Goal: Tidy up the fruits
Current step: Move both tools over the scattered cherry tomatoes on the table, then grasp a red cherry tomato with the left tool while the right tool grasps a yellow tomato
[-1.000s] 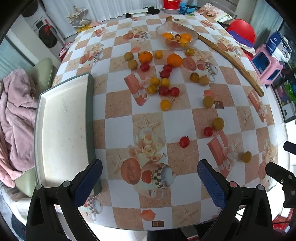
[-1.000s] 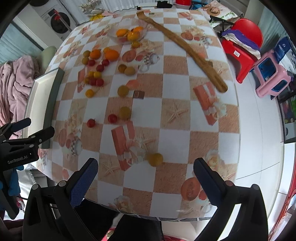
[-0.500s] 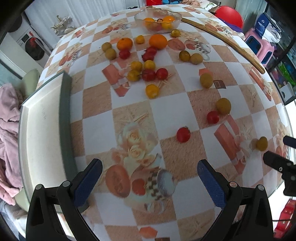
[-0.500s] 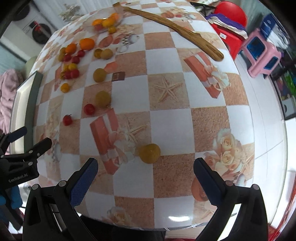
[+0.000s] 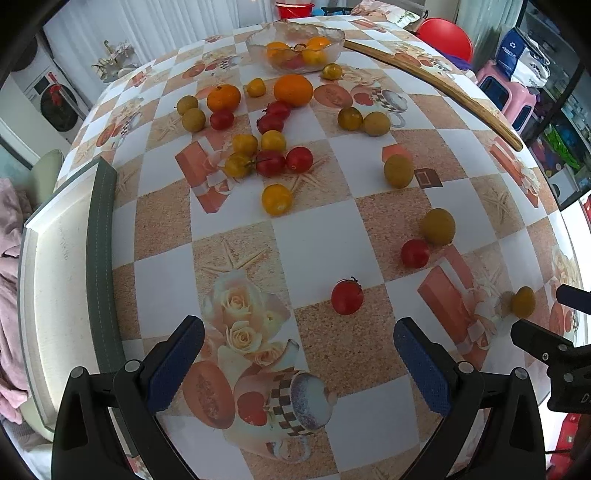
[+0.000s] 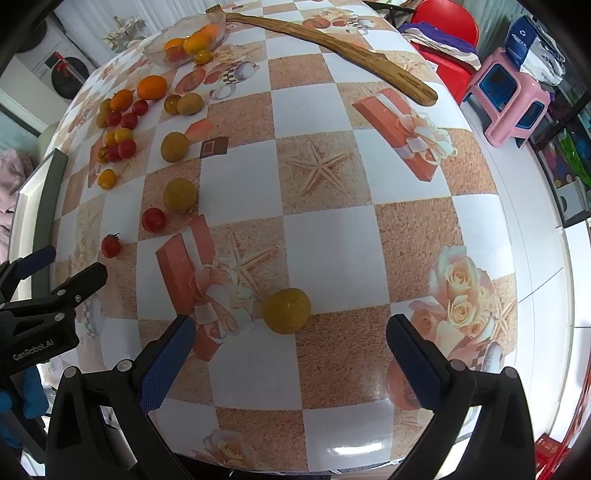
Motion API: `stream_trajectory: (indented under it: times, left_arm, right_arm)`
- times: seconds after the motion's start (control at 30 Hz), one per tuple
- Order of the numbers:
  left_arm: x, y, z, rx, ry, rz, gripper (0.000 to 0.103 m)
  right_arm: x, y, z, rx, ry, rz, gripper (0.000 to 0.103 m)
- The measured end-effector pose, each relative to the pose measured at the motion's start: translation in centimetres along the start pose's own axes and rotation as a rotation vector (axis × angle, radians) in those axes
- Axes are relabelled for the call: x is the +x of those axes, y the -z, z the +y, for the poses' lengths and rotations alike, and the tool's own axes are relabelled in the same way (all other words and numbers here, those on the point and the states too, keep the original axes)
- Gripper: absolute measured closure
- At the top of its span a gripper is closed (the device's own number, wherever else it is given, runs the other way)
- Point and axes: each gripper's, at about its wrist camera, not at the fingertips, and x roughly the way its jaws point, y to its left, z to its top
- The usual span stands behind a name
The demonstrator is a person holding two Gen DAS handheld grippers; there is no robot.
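Observation:
Many small red, yellow and orange fruits lie scattered on a checkered tablecloth. My left gripper (image 5: 298, 360) is open and empty, with a red tomato (image 5: 347, 296) just ahead between its fingers. My right gripper (image 6: 289, 363) is open and empty, with a yellow fruit (image 6: 286, 311) just ahead of it. A glass bowl (image 5: 295, 47) with oranges stands at the far end. An orange (image 5: 293, 89) and a tangerine (image 5: 223, 98) lie in front of the bowl.
A white tray with a grey rim (image 5: 101, 251) lies at the table's left edge. A long wooden stick (image 6: 332, 48) lies across the far right. A red chair (image 6: 443, 22) and a pink stool (image 6: 506, 96) stand beyond the table's right edge.
Both grippers have moved forward and lower over the table. The red tomato and the yellow fruit now sit much closer to their fingers. Both stay open.

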Motion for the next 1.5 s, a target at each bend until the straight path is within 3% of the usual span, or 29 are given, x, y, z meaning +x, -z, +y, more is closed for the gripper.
stream_trajectory:
  times: [0.73, 0.77, 0.83, 0.97, 1.1, 1.17, 1.2, 1.23, 1.27, 1.37, 1.5]
  left_arm:
    - [1.4, -0.9, -0.8, 0.031, -0.016, -0.025, 0.000]
    - [1.6, -1.0, -0.9, 0.037, -0.016, -0.026, 0.002]
    - [2.0, -1.1, -1.3, 0.054, -0.024, -0.016, 0.019]
    - [2.5, -1.5, -1.5, 0.039, -0.011, -0.005, 0.020]
    - [2.3, -1.4, -1.8, 0.030, 0.029, -0.013, 0.041]
    - [2.1, -1.2, -2.1, 0.031, 0.059, -0.016, 0.054]
    - [2.1, -1.2, -2.3, 0.035, 0.071, -0.018, 0.063]
    - [2.0, -1.2, -2.5, 0.042, 0.079, -0.021, 0.076]
    - [1.9, -1.2, -2.6, 0.047, 0.082, -0.021, 0.081]
    - [1.7, -1.3, -2.3, 0.025, 0.113, -0.006, 0.083]
    - [0.8, -1.1, -0.8, -0.041, 0.136, -0.006, 0.083]
  right_arm:
    - [1.0, 0.0, -0.7, -0.014, 0.018, -0.025, 0.003]
    - [1.1, -0.1, -0.5, -0.021, 0.019, -0.025, 0.004]
    - [1.3, -0.2, 0.1, -0.039, 0.022, -0.022, 0.013]
    - [1.6, -0.1, 1.7, -0.109, 0.073, -0.031, 0.024]
    - [1.4, 0.2, 2.5, -0.139, 0.090, -0.046, 0.039]
    - [1.2, 0.1, 2.8, -0.153, 0.086, -0.056, 0.065]
    - [1.1, 0.1, 2.9, -0.160, 0.082, -0.058, 0.073]
    - [1.0, 0.0, 3.1, -0.162, 0.080, -0.055, 0.073]
    - [1.1, -0.1, 3.1, -0.159, 0.071, -0.053, 0.073]
    - [0.8, -0.2, 2.1, -0.104, -0.039, -0.048, 0.073]
    - [0.4, -0.4, 0.9, -0.059, -0.108, -0.034, 0.073]
